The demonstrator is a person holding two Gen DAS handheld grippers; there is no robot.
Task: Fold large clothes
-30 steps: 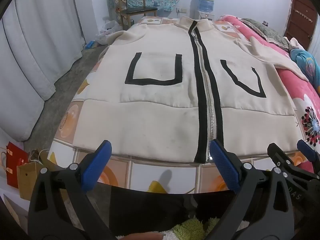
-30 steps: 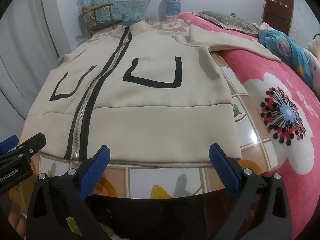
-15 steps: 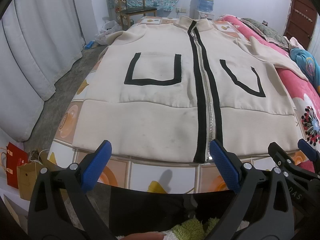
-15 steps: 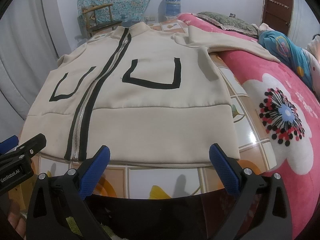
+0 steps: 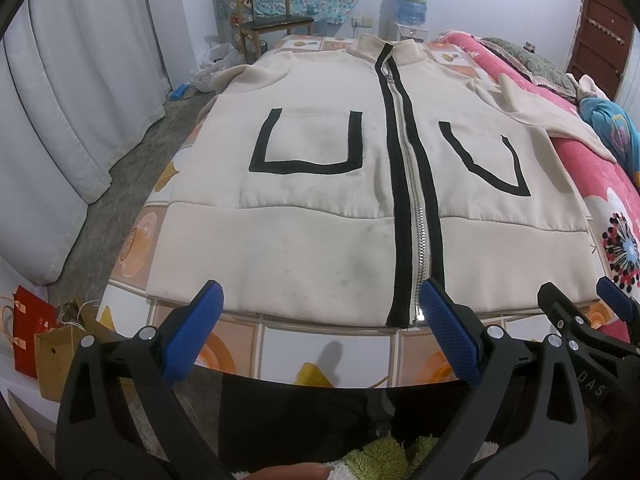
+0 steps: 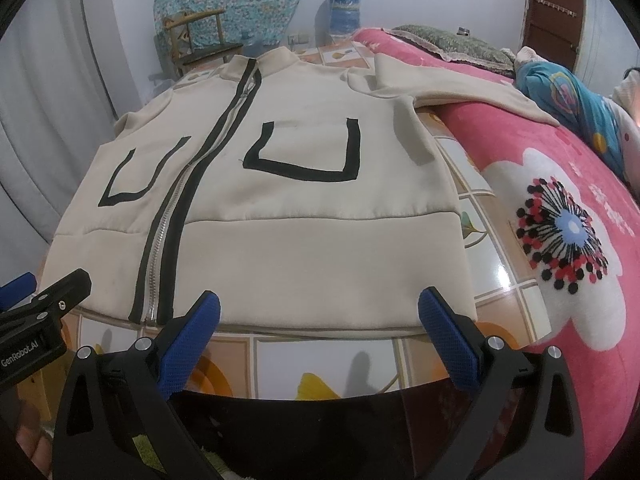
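Note:
A cream zip-up jacket (image 5: 320,184) with black trim and two black-outlined pockets lies flat, front up, on a tiled table top (image 5: 328,344); it also shows in the right wrist view (image 6: 304,216). Its right sleeve (image 6: 452,88) lies out over the pink bed. My left gripper (image 5: 320,332) is open and empty, hovering just short of the hem left of the zipper. My right gripper (image 6: 320,332) is open and empty, just short of the hem right of the zipper. Each gripper shows at the edge of the other's view.
A pink floral bed (image 6: 560,216) adjoins the table on the right, with bedding heaped at its far end. A wooden chair (image 5: 264,24) and a water dispenser (image 5: 412,12) stand beyond the table. Curtains (image 5: 64,92) and paper bags (image 5: 36,332) are on the left floor side.
Both grippers have edged slightly forward toward the jacket's hem. The jacket has not moved.

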